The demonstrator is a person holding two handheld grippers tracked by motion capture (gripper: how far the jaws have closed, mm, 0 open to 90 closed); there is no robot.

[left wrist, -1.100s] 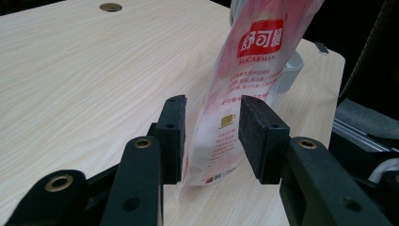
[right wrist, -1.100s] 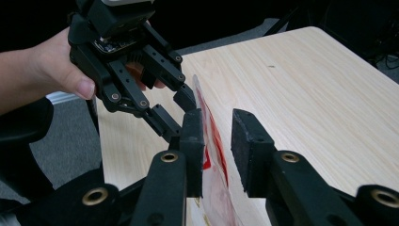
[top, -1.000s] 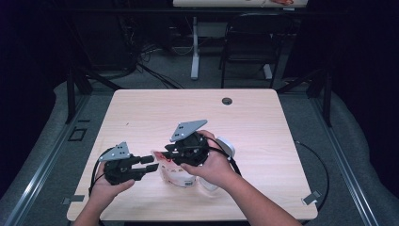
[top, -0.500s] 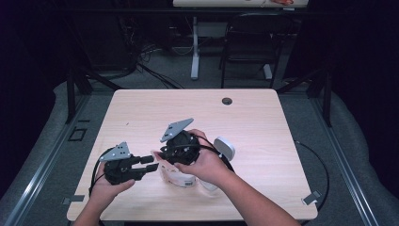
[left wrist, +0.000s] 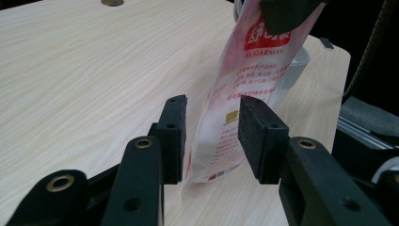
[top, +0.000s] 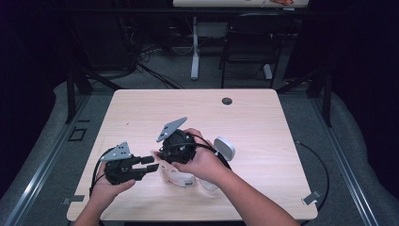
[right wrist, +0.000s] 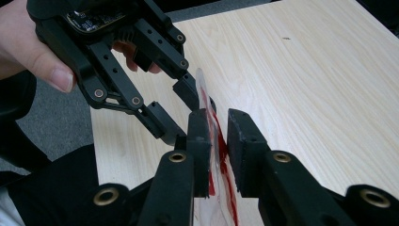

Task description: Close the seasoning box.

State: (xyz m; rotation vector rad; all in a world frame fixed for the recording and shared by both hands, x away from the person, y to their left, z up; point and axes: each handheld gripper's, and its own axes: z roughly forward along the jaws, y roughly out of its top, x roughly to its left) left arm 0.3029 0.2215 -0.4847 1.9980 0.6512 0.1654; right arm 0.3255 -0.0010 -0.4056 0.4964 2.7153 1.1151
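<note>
Thin, limp, slippery sachet pinched at top edge by closing right gripper, hanging untouched between open left gripper jaws; best gripped along sealed edges

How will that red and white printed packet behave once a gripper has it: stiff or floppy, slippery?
The packet is thin film that bows between the left gripper jaws, so it is probably floppy and light. Its glossy surface may slip. In the right gripper view it stands edge-on between the pads, likely creasing when squeezed.
</note>
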